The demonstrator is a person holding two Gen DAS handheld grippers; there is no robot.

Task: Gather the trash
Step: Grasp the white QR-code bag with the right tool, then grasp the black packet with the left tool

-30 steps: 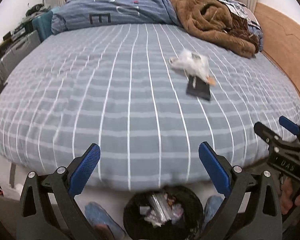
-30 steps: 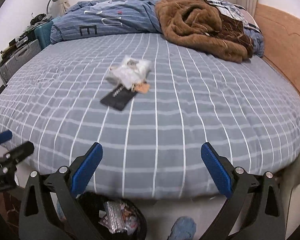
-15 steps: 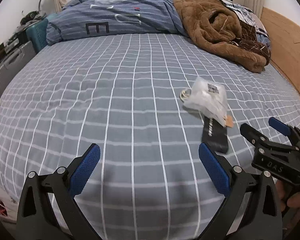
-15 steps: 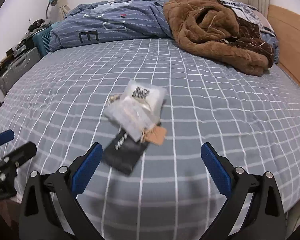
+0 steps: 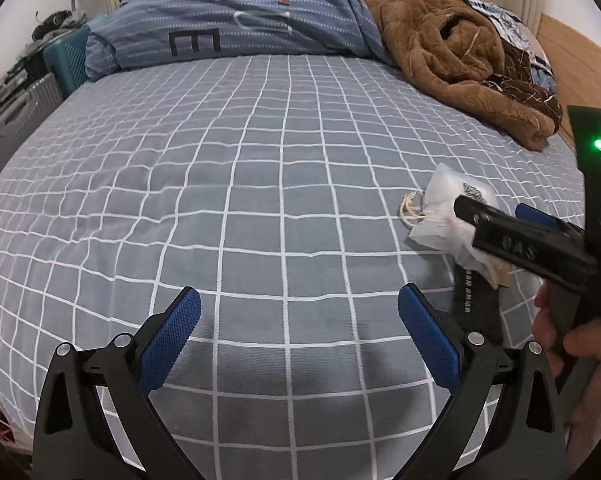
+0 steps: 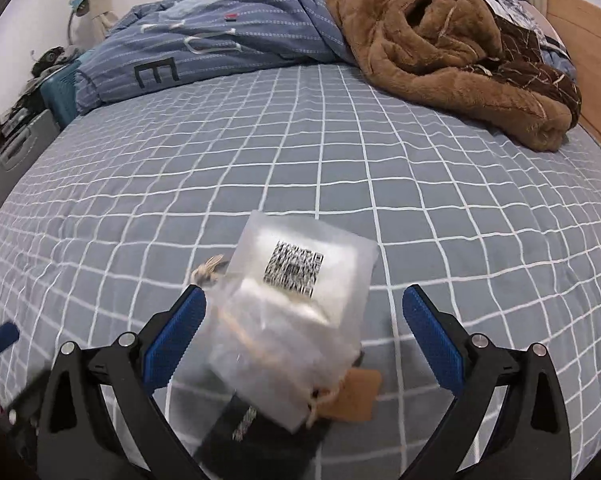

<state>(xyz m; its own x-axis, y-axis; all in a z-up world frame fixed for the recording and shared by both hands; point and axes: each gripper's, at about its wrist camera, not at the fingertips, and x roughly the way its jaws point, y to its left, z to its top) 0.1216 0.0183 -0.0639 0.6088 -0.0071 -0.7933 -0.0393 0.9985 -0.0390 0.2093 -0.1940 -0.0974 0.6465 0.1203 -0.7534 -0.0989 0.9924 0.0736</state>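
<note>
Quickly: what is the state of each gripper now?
Left gripper: open, holding nothing.
Right gripper: open around the clear plastic bag, not gripping it.

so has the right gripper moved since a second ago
Yes. The right gripper has gone forward over the bed toward the brown blanket; the plastic bag, earlier well ahead, now lies between its open fingers.

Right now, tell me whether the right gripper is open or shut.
Open. In its own wrist view the right gripper has its blue pads spread wide to either side of the clear plastic bag lying on the bed, not clamped on it.
</note>
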